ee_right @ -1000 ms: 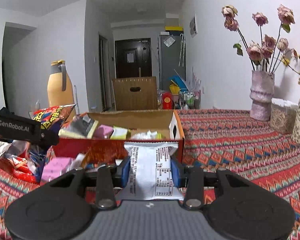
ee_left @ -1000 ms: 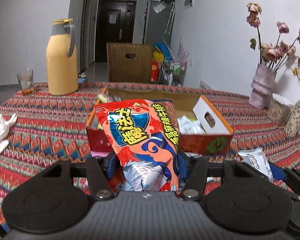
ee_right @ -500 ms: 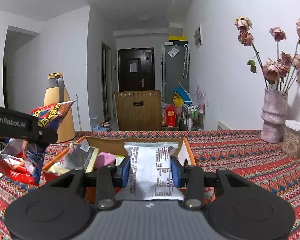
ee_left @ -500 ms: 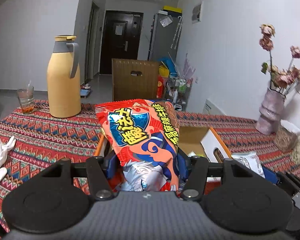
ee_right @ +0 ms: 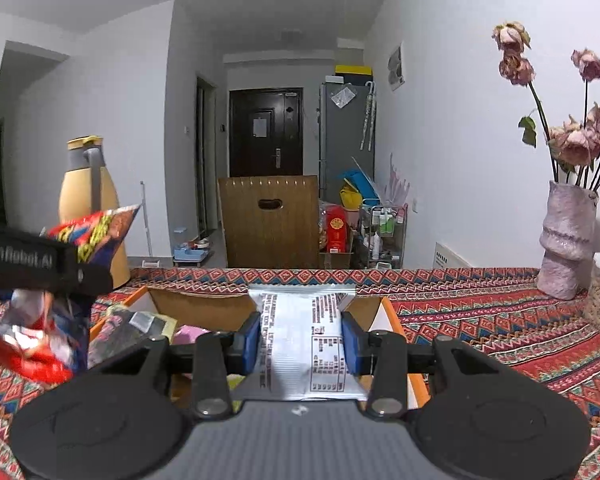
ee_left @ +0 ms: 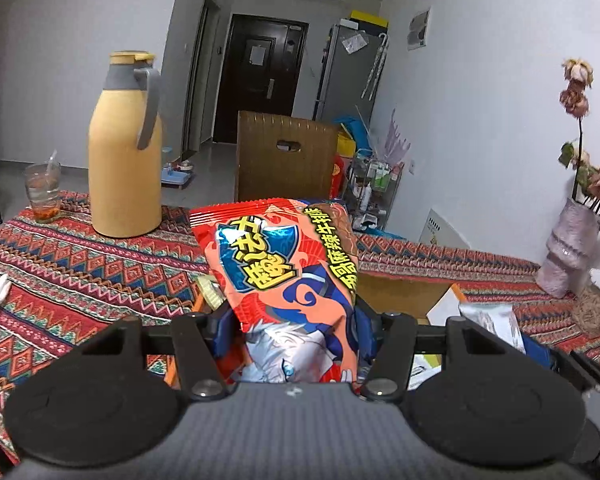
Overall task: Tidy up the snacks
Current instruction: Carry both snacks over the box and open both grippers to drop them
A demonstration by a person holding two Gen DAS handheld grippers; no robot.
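Box [ee_right: 204, 304] already holds several snacks; L gripper [ee_left: 296, 320] jaws clamp red snack bag [ee_left: 284, 264], R gripper [ee_right: 300, 338] jaws clamp silver packet [ee_right: 300, 332] (both above box, unreleased).

jug [ee_left: 124, 148] left of box [ee_right: 204, 304], vase [ee_right: 566, 236] right

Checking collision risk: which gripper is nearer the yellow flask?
Left. The left gripper with its red bag is just right of the flask; the right gripper is farther right.

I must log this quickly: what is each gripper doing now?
Left gripper: closed on the red snack bag.
Right gripper: closed on the silver packet.
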